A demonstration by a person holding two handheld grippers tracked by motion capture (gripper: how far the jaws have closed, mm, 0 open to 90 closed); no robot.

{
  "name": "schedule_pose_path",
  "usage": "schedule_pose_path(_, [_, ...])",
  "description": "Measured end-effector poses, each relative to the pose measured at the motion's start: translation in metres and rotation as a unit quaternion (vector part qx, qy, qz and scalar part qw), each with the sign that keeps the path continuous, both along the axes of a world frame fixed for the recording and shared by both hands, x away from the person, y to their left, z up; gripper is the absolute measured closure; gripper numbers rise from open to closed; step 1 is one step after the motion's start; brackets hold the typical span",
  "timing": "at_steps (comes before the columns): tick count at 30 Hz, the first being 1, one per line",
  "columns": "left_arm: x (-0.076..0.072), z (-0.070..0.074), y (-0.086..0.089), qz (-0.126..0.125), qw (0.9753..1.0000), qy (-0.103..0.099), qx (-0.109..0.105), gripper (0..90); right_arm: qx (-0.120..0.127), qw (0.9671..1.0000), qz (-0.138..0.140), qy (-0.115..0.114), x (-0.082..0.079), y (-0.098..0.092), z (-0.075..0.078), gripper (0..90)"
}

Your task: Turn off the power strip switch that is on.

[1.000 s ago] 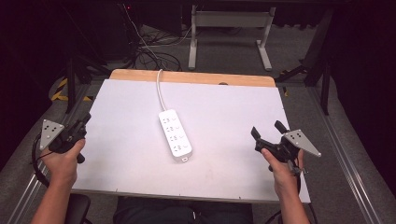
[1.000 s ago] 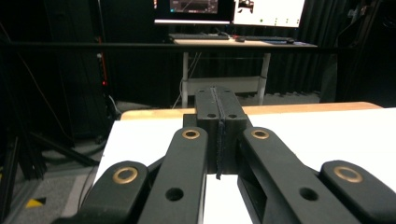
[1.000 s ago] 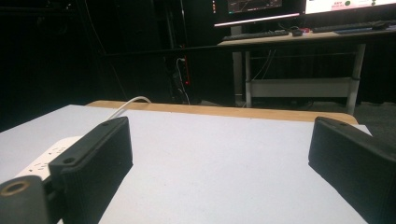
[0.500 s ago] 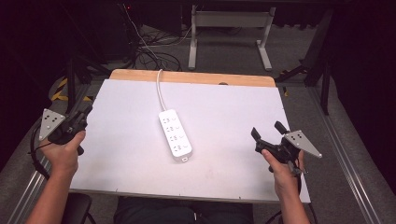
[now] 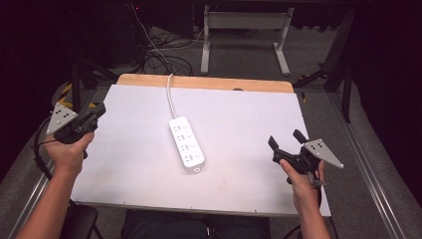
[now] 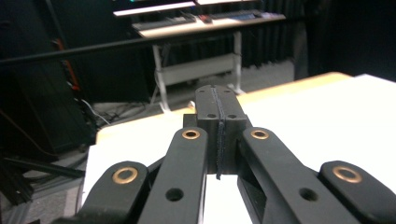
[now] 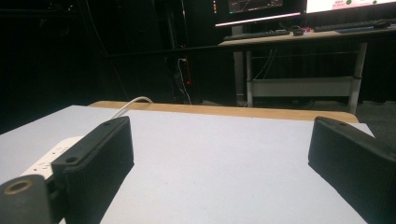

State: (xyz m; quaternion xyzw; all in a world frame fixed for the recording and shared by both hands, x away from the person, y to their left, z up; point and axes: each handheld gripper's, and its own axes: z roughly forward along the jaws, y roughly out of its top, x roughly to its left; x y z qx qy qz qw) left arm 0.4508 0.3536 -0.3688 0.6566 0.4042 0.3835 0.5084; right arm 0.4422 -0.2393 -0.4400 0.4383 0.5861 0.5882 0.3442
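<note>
power strip point(image 5: 186, 145): worktop point(image 5: 249, 114) centre, long axis far-left to near-right
left gripper point(image 5: 94, 115): left edge — fingers together
right gripper point(image 5: 284, 142): near-right corner — fingers apart, slightly nearer

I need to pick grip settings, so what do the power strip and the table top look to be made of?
The power strip looks like hard white plastic, smooth with a slight sheen; its cord seems rubbery-coated. The table top is a matte white sheet, probably laminate or board, with a bare wood-toned strip along the far edge.
</note>
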Motion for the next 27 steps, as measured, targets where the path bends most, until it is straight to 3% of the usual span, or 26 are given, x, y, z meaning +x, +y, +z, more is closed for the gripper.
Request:
schedule_pose_path(8, [0.015,0.006,-0.017,-0.028,0.9988,0.032,0.026,90.0,0.002,1.0,0.0,0.002,0.002,-0.001,0.0,7.4])
schedule_pose_path(17, [0.041,0.01,-0.043,-0.054,0.995,0.068,0.049,90.0,0.001,1.0,0.001,0.001,0.002,-0.001,0.0,7.7])
schedule_pose_path(21, [0.052,0.009,-0.059,-0.072,0.9913,0.088,0.066,90.0,0.0,1.0,0.001,0.0,0.003,-0.002,0.0,7.7])
schedule_pose_path(27, [0.074,0.005,-0.093,-0.099,0.9824,0.129,0.092,90.0,0.0,1.0,0.002,0.001,0.003,-0.002,0.0,7.9])
